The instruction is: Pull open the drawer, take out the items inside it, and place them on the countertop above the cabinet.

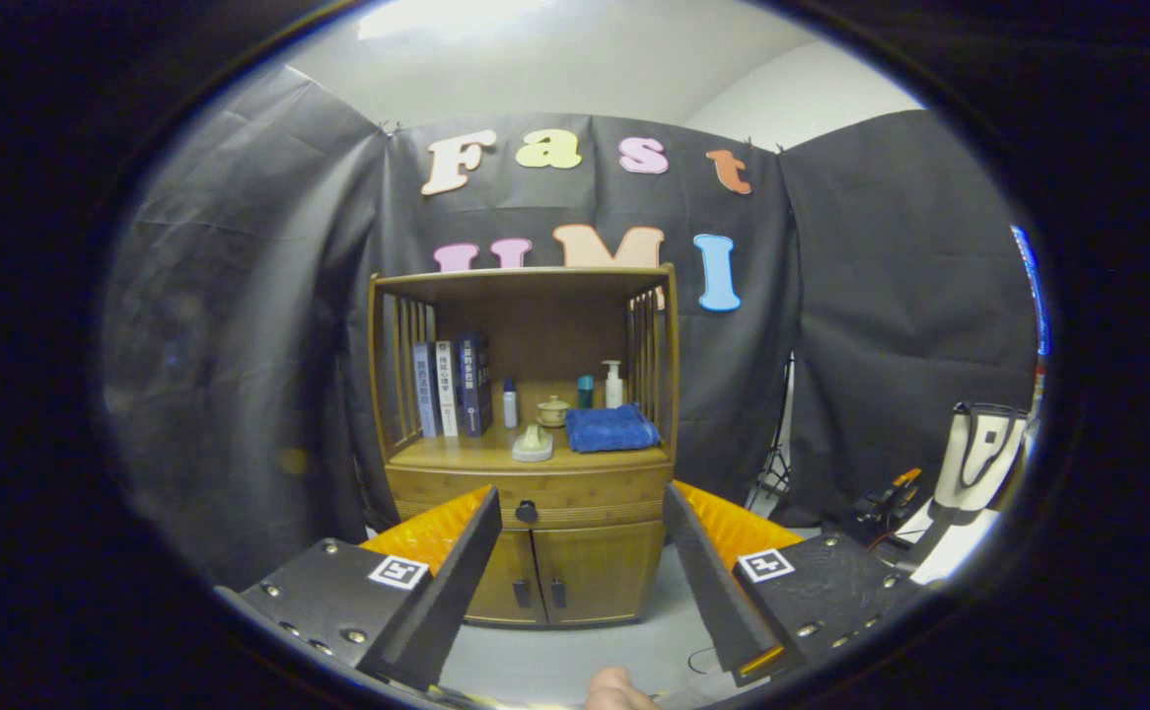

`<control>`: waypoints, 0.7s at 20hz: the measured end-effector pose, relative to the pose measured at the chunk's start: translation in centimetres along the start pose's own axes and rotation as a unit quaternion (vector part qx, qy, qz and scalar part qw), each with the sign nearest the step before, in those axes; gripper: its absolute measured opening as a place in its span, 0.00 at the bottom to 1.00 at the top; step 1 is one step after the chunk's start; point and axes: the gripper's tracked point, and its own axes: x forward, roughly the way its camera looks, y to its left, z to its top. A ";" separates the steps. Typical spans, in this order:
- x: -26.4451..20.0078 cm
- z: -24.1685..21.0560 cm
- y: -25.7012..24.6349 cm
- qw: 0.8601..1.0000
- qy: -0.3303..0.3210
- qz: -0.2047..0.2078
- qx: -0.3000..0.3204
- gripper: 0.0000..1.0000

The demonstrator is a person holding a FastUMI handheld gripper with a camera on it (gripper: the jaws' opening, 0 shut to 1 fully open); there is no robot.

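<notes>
A wooden cabinet (526, 394) stands against the booth's wall, some way beyond my fingers. Its drawer (536, 498) is closed, with a dark round knob (527, 511) showing between my fingers. The countertop (481, 452) above the drawer holds a folded blue towel (611, 429), a pale dish (533, 446), a small lidded pot (553, 410), several bottles (613, 385) and three upright books (452, 387). My gripper (580, 513) is open, far short of the cabinet, with nothing between its fingers (467, 562). The drawer's contents are hidden.
Two lower cabinet doors (560, 577) with dark handles sit under the drawer. A white and black bag (979, 459) and some gear lie on the floor to the right. A fingertip of a person's hand (614, 690) shows below the gripper. Grey floor lies ahead.
</notes>
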 end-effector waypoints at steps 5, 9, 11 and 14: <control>-0.1 -0.4 -0.4 1.000 0.008 -0.002 0.011 0.99; -0.4 -0.2 -0.1 1.000 0.004 0.001 0.017 0.99; -0.5 -0.3 -0.1 1.000 0.004 0.001 0.017 0.99; -0.4 -0.3 0.0 1.000 0.003 0.001 0.014 0.99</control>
